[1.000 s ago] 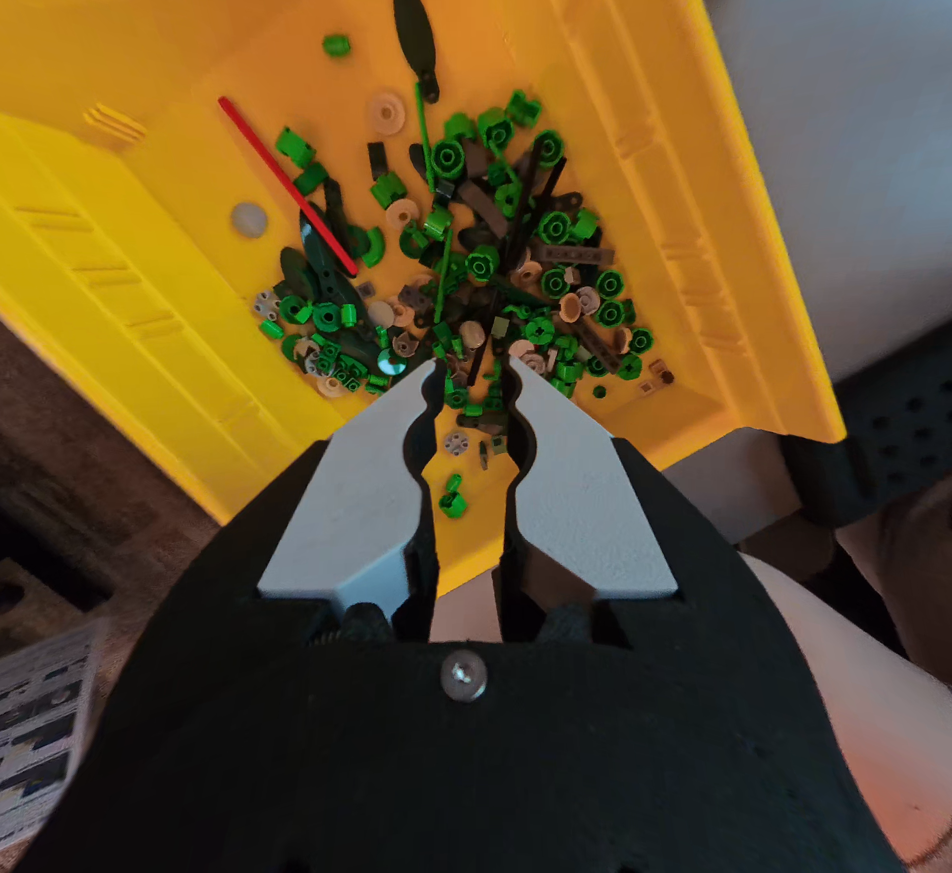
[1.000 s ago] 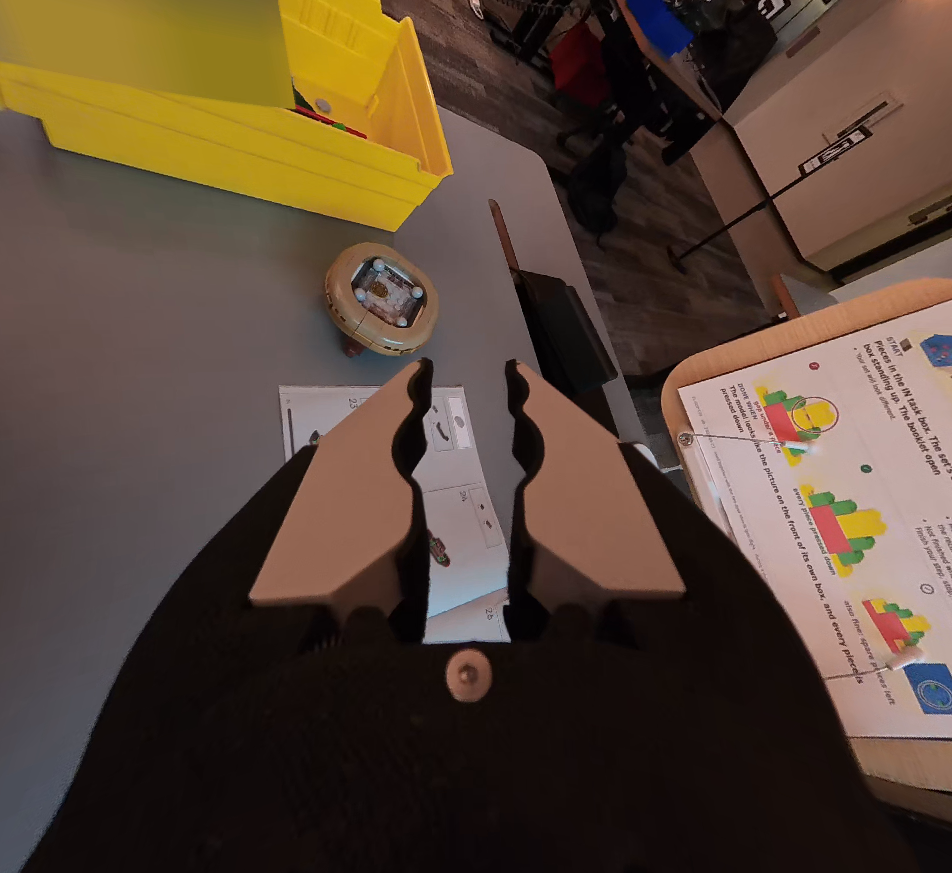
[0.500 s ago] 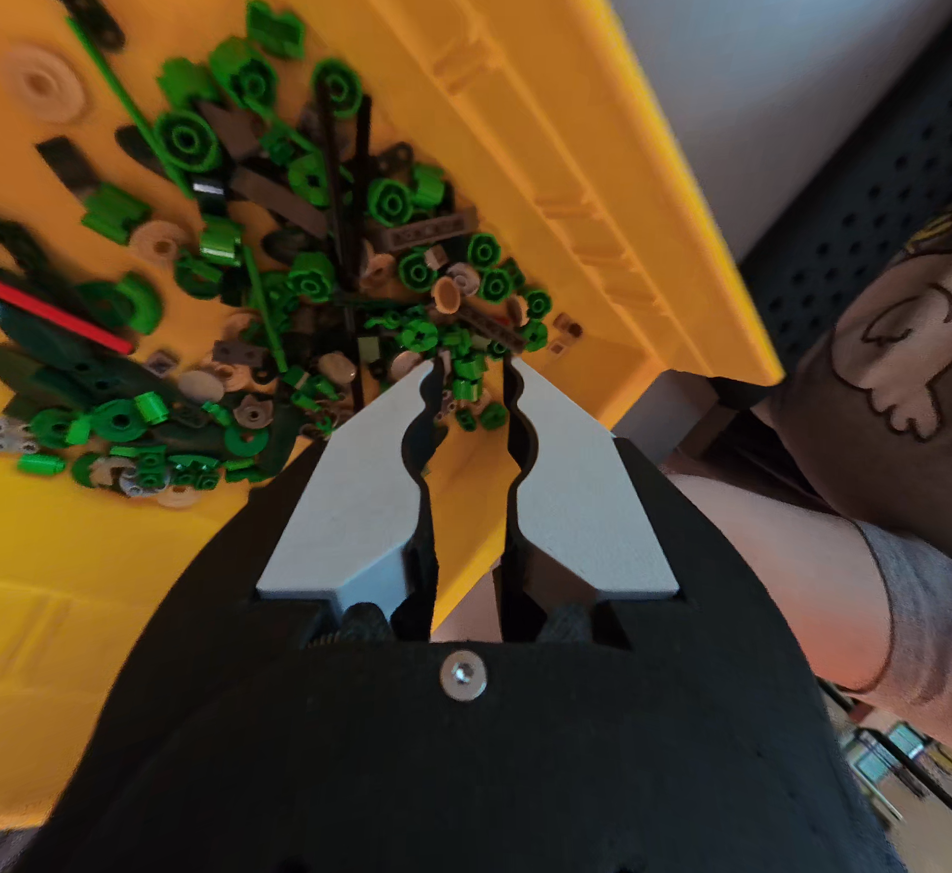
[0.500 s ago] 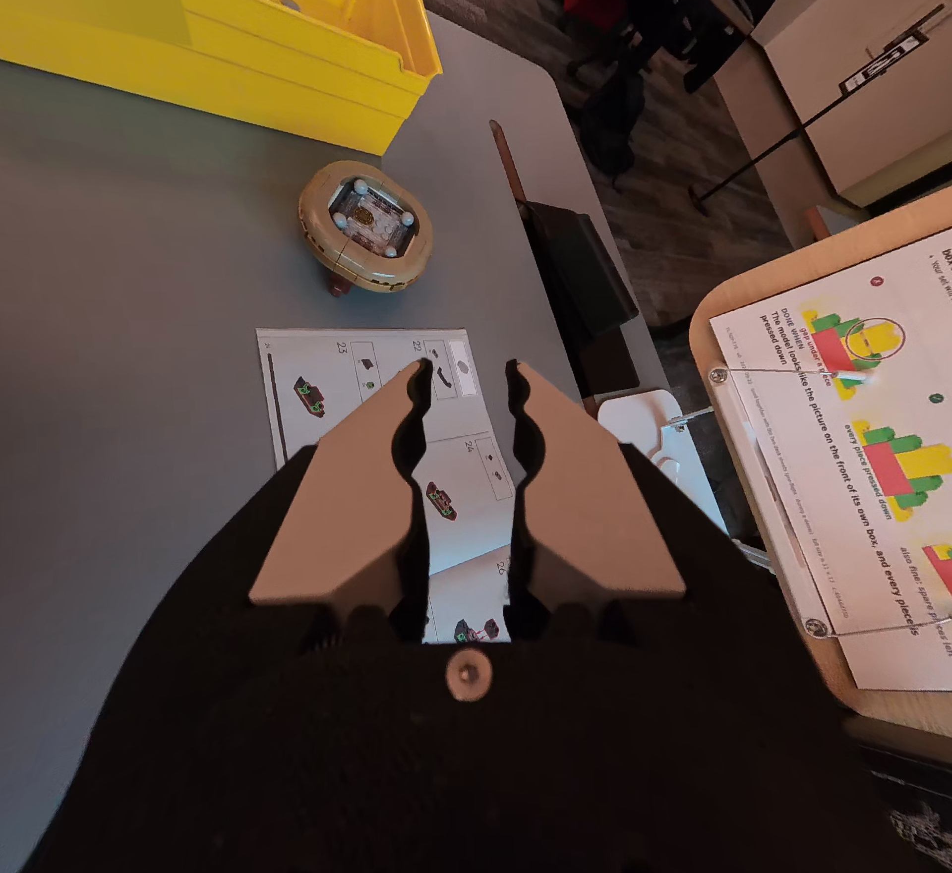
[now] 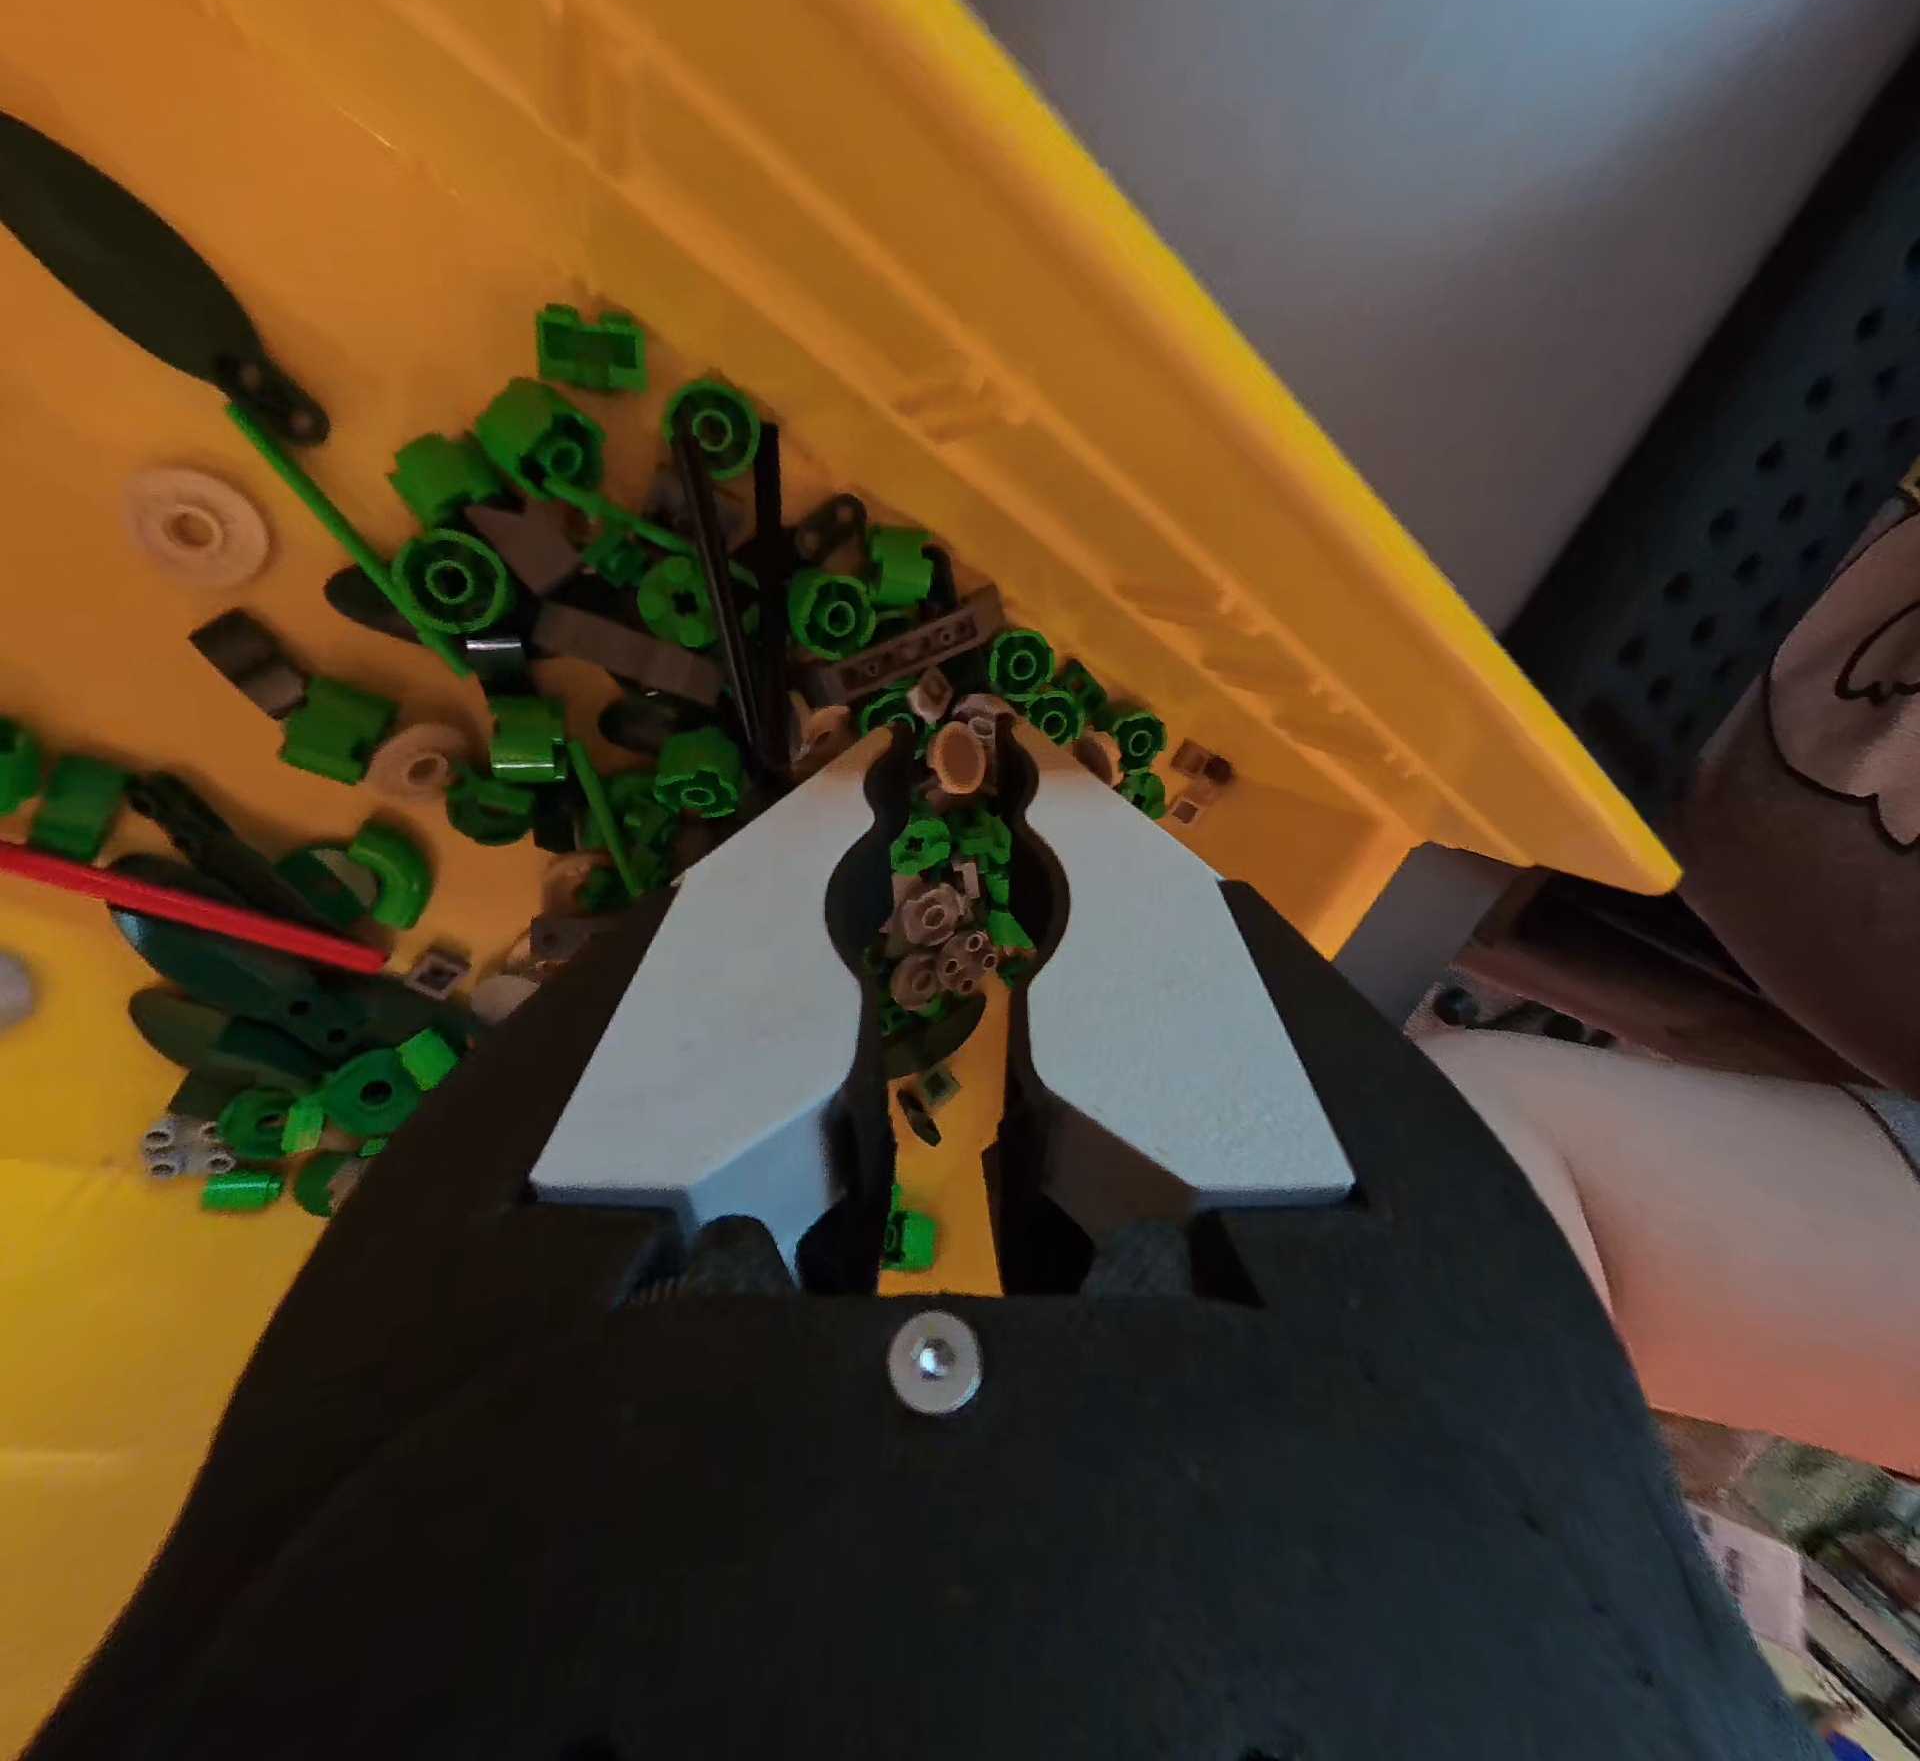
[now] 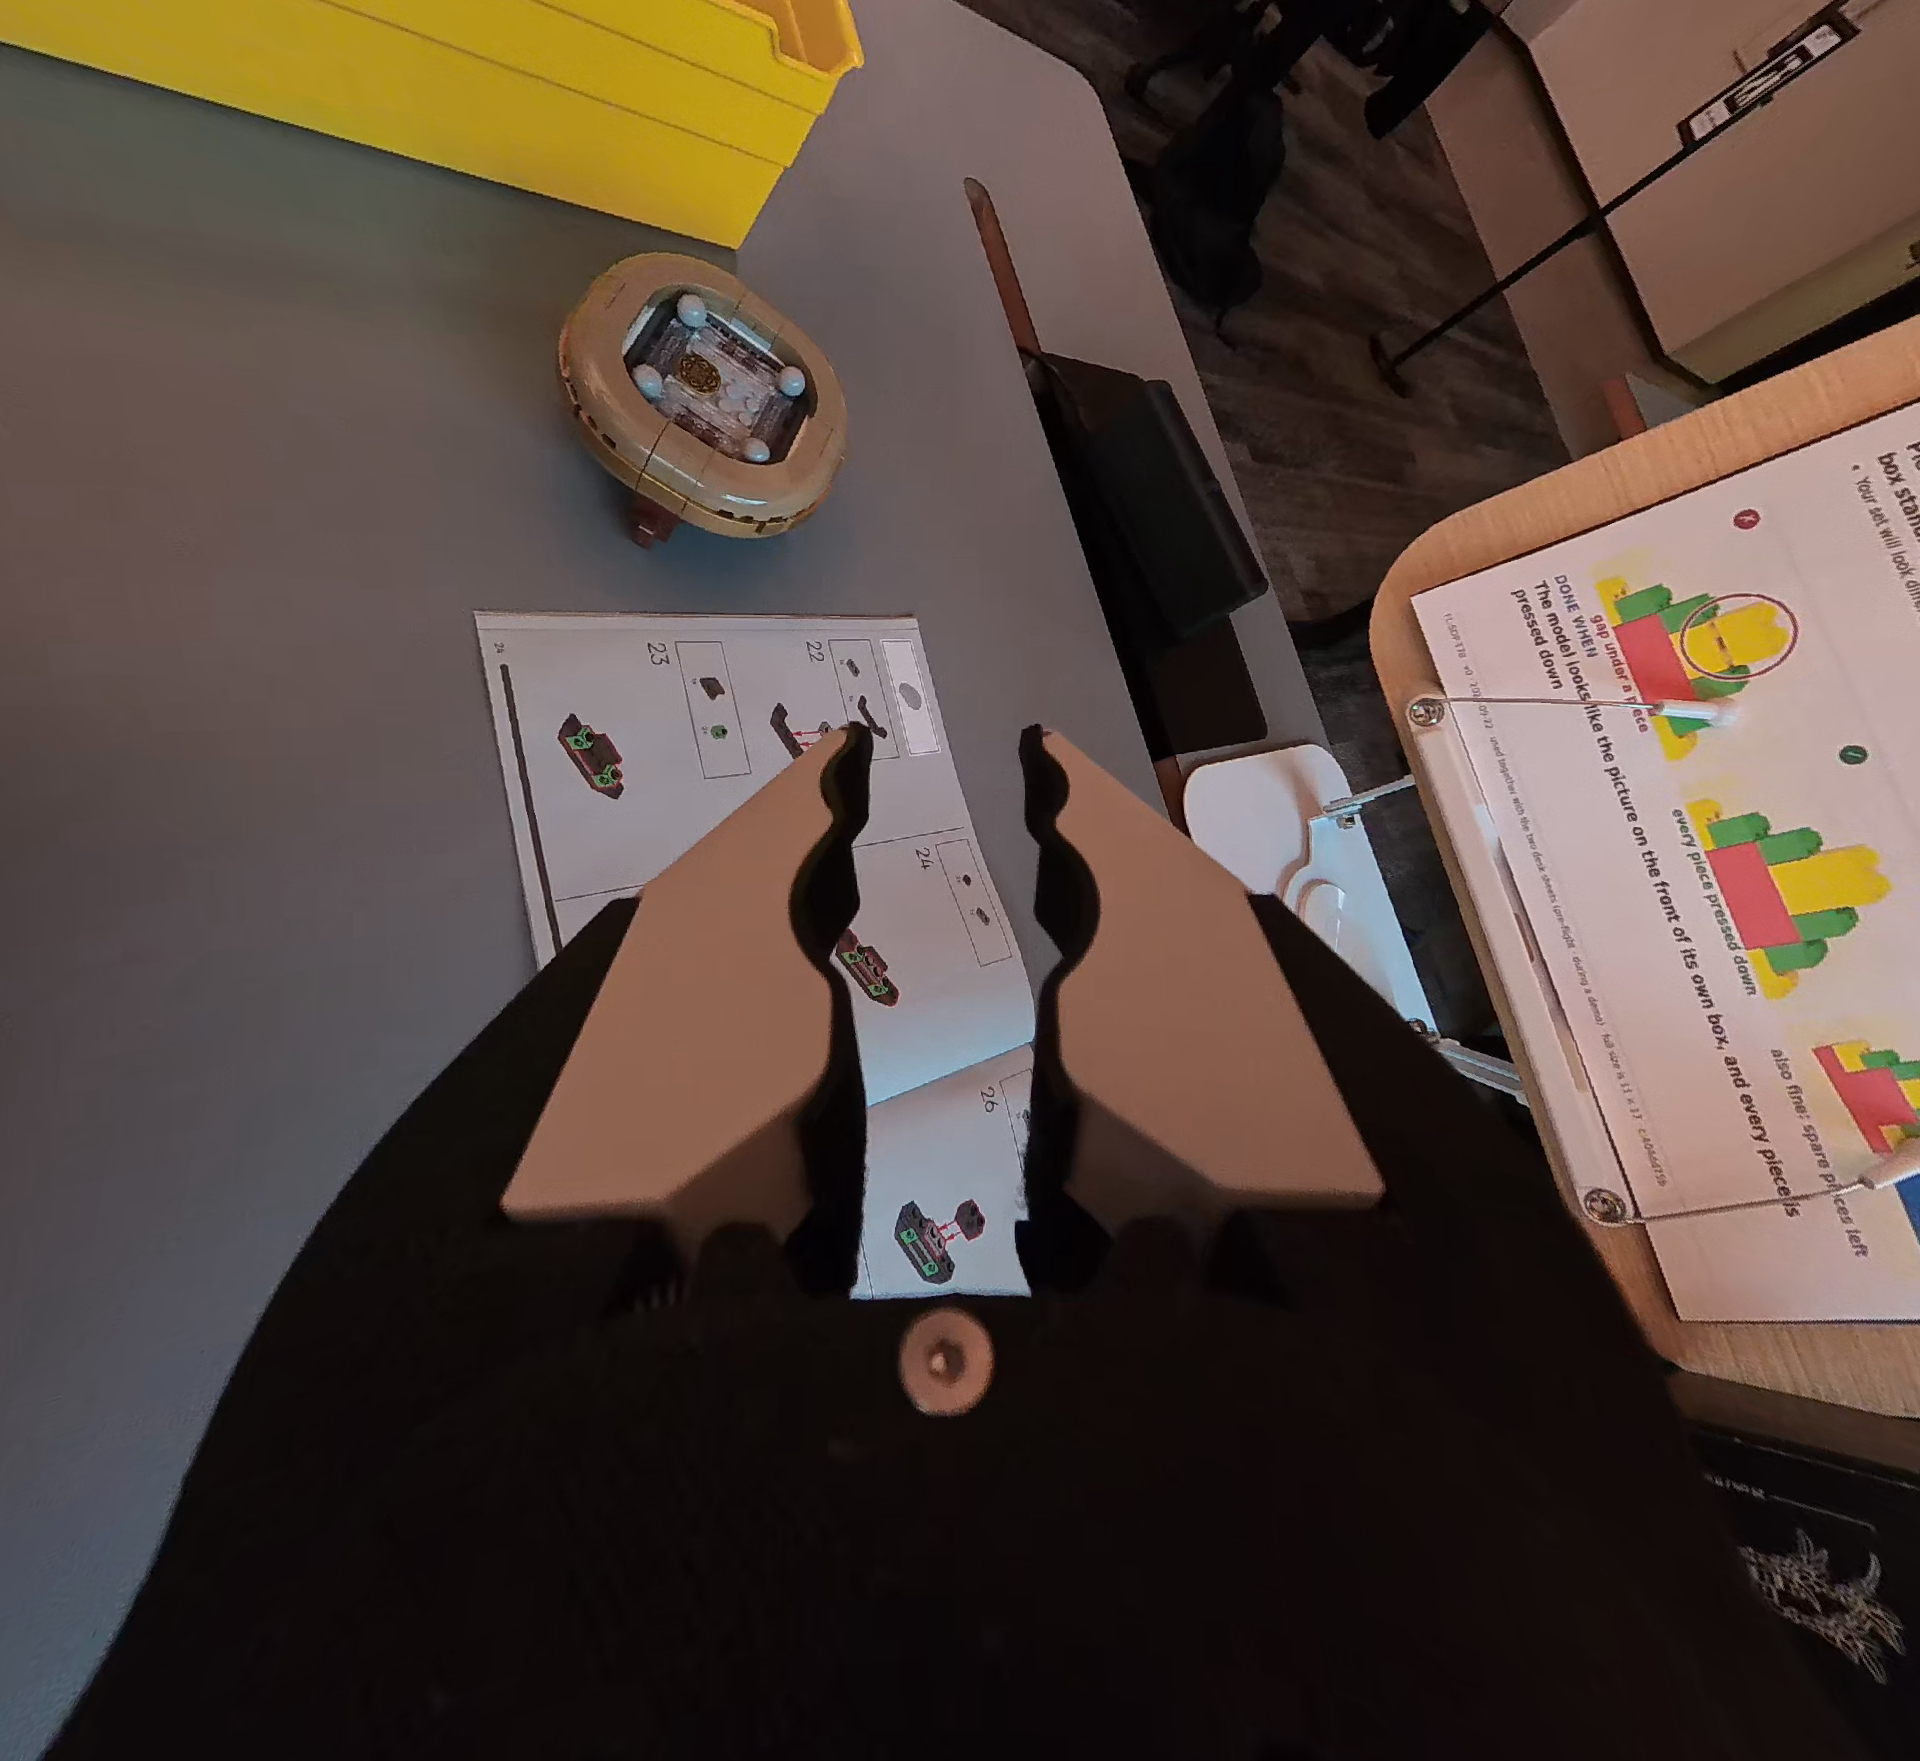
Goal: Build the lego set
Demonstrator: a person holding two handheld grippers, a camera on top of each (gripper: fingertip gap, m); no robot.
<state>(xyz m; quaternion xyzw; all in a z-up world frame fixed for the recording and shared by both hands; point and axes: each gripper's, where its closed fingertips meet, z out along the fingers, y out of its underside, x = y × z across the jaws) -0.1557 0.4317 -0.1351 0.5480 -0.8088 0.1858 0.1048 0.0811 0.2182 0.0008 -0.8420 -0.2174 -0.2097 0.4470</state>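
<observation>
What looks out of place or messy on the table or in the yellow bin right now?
Nothing is spilled or damaged. Loose pieces lie jumbled inside the yellow bin; the tan model stands upright on the table beside the flat instruction booklet.

1. Strong wide-angle bending is seen at the edges of both views.
2. The yellow bin (image 5: 935, 184) is rendered in warm orange tones, with motion blur along its rim.
3. The grey table (image 6: 260, 485) is dimly and evenly lit; only soft shadows are cast.
</observation>
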